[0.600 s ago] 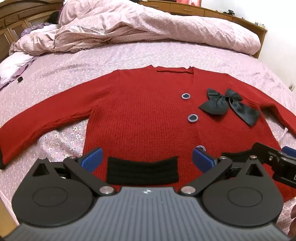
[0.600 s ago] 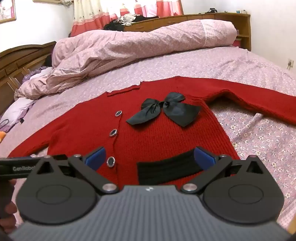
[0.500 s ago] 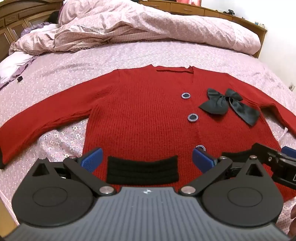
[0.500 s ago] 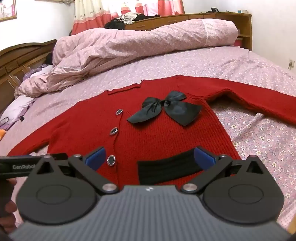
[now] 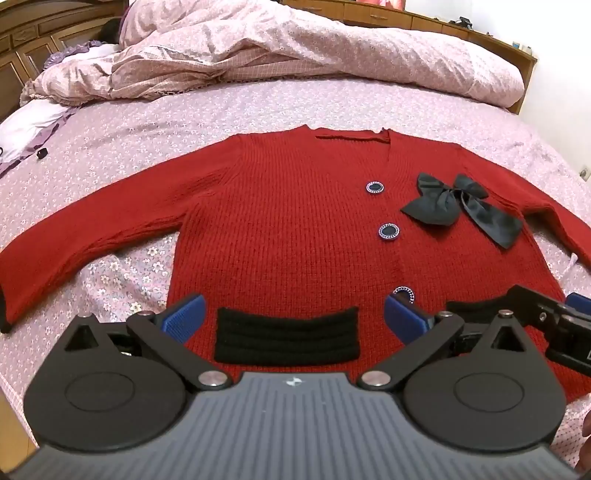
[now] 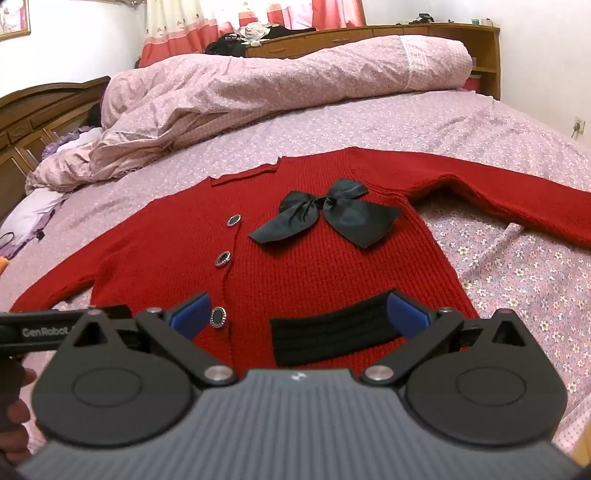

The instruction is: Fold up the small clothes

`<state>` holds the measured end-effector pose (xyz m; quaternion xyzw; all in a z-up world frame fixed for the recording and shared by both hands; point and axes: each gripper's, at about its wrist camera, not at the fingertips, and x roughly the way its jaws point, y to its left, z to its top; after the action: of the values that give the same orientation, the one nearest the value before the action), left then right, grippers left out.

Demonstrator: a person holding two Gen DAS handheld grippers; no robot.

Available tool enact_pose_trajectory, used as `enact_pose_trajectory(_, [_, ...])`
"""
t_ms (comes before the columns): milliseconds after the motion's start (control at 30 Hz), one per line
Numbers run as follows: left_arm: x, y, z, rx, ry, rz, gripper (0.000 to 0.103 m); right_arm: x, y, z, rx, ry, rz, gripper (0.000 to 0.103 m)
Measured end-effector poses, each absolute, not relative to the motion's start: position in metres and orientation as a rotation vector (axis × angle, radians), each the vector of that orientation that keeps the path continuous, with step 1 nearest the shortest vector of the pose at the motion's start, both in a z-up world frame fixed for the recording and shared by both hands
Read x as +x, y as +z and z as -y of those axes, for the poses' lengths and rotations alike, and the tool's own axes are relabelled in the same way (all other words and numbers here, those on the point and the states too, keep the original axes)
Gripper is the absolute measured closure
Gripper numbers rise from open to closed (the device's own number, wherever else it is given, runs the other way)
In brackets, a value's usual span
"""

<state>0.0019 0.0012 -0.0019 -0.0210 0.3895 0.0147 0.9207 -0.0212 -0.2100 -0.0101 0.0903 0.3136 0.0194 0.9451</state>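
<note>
I see pink floral bedsheet (image 6: pixel 424 122), rumpled pink quilt (image 6: pixel 258 85) heaped behind, dark carved wooden headboard (image 6: pixel 40 107) left, red-and-cream curtains (image 6: pixel 229 18), white walls (image 6: pixel 535 44).

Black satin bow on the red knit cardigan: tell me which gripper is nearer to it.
Right. The right gripper hangs open over the hem with the black satin bow nearly straight ahead; the left gripper is open over the hem's other half, the bow off to its right.
</note>
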Motion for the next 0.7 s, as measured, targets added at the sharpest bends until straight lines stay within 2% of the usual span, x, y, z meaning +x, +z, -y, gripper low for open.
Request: enact_pose_trajectory(700, [0.0009, -0.0044, -0.0029, -0.041, 0.031, -0.802, 0.000, -0.0180, -0.0099, 0.2127, 0.185, 0.032, -0.664, 0.000])
